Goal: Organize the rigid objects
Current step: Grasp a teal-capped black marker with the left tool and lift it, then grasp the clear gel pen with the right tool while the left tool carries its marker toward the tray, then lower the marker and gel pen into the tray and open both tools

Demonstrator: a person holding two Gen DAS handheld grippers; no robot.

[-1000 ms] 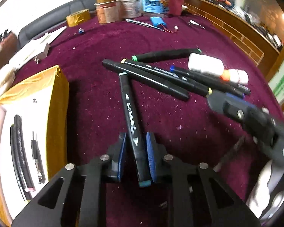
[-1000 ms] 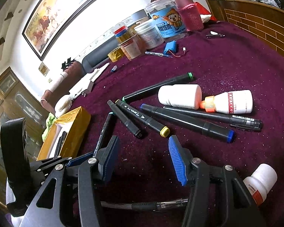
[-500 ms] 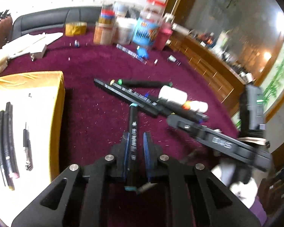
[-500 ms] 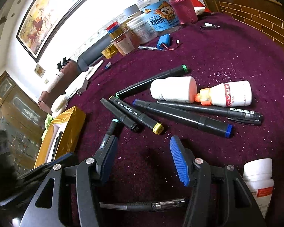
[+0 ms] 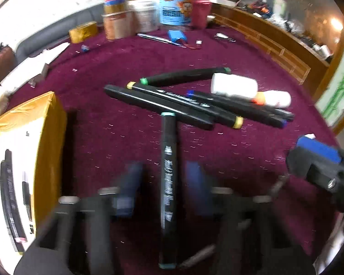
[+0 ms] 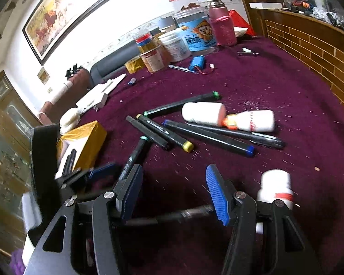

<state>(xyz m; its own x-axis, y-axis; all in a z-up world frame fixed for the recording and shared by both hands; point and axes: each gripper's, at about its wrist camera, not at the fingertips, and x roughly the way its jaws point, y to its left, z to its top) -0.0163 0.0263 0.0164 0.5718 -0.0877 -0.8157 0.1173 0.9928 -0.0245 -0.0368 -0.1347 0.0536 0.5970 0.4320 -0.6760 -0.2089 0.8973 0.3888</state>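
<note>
A black marker with teal ends (image 5: 169, 183) lies on the maroon tablecloth between the pads of my left gripper (image 5: 164, 183), which is open and blurred; the pads stand apart from it. The same marker (image 6: 135, 153) shows in the right wrist view. Several black markers (image 5: 172, 105) lie in a pile beyond it, with two white bottles (image 5: 234, 87) beside them. My right gripper (image 6: 174, 192) is open and empty above the cloth, with a grey pen (image 6: 190, 213) lying under its fingers. A yellow box (image 5: 27, 142) with pens inside stands at the left.
Jars and containers (image 6: 185, 39) stand at the table's far edge, with a blue battery pack (image 6: 197, 63) and a pen near them. A small white bottle (image 6: 276, 188) stands by my right gripper. A wooden rail (image 6: 309, 45) runs along the right.
My left gripper was shut on the teal-ended marker half a second ago; now its jaws have opened and the marker lies loose between them. The right gripper has stayed open.
</note>
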